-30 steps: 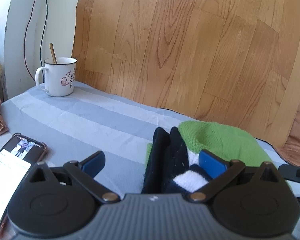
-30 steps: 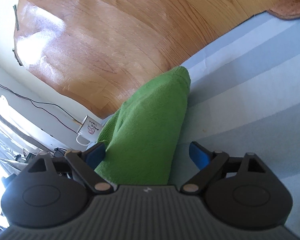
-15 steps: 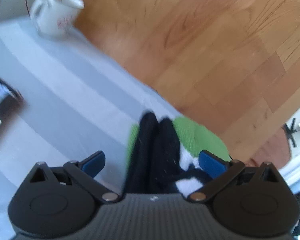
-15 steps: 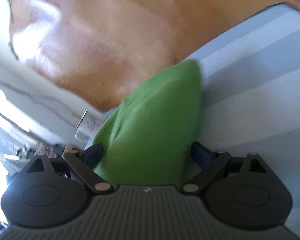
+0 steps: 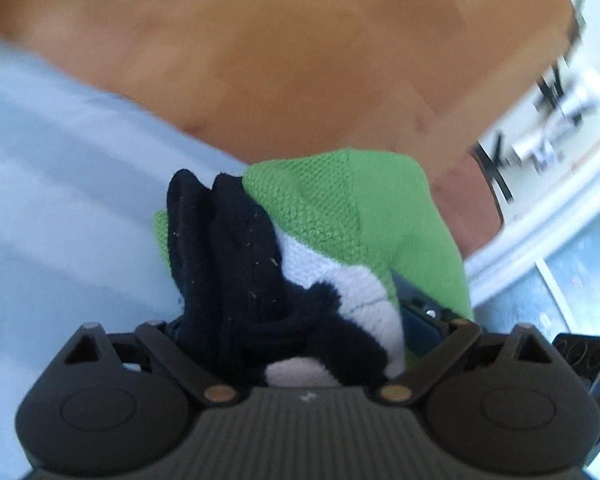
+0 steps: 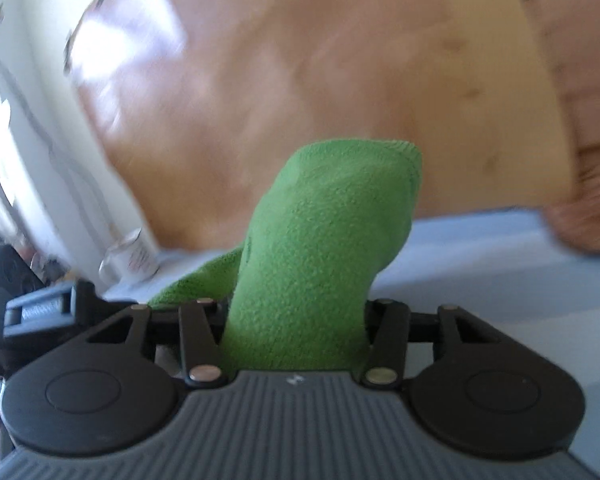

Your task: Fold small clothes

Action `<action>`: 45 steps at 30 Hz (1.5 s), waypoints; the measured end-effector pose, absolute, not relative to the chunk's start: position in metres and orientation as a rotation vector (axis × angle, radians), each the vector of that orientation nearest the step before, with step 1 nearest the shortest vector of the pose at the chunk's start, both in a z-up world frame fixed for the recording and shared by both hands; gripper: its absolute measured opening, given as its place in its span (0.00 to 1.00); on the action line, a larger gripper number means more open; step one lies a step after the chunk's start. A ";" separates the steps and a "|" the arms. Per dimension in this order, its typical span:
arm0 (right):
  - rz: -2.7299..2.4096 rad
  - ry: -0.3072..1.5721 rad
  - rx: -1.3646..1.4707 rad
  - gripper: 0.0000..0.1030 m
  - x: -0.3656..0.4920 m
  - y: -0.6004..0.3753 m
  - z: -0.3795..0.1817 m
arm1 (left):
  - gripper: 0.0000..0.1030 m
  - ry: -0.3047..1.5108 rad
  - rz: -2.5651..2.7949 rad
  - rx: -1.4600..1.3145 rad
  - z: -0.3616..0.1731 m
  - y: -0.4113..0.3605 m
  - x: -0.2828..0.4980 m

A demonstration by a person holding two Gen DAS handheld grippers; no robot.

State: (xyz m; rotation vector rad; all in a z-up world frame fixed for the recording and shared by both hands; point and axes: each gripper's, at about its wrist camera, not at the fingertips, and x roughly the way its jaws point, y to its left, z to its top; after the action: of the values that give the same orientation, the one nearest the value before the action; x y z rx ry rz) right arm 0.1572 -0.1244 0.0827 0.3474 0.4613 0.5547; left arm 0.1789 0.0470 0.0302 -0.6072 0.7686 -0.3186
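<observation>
Fuzzy green knit sock (image 6: 320,248), woolly black-and-white cuff (image 5: 260,272), matt ribbed plastic tongs (image 6: 296,344), smooth cloth sheet (image 5: 60,200).

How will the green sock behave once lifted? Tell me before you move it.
Probably floppy: the green sock bends and creases where the right hand-held gripper clamps it. Likely light, since its free end stands up unsupported. The nubby knit should grip the pads rather than slip.
</observation>
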 end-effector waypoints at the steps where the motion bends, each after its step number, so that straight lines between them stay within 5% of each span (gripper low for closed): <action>1: 0.539 0.454 0.357 0.51 0.161 -0.140 0.085 | 0.92 0.767 -0.335 -0.579 0.034 0.031 0.189; 8: 0.363 0.624 0.368 0.65 0.206 -0.201 0.047 | 0.92 0.855 -0.256 -0.411 0.001 -0.045 0.238; 14: 0.352 0.528 0.508 0.79 0.175 -0.227 0.047 | 0.93 0.803 -0.168 -0.325 0.022 -0.049 0.206; 35: 0.254 0.510 0.500 0.84 0.010 -0.213 0.029 | 1.00 0.576 0.186 0.001 0.061 -0.070 0.033; 45: 0.240 0.515 0.528 0.84 -0.036 -0.207 0.027 | 1.00 0.655 0.158 -0.026 0.061 -0.069 0.001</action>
State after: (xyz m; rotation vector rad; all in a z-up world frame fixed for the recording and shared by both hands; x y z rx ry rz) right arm -0.0358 -0.2072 0.0274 0.5285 0.5151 0.2399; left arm 0.0015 -0.0691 0.0605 -0.0262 0.6550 0.1585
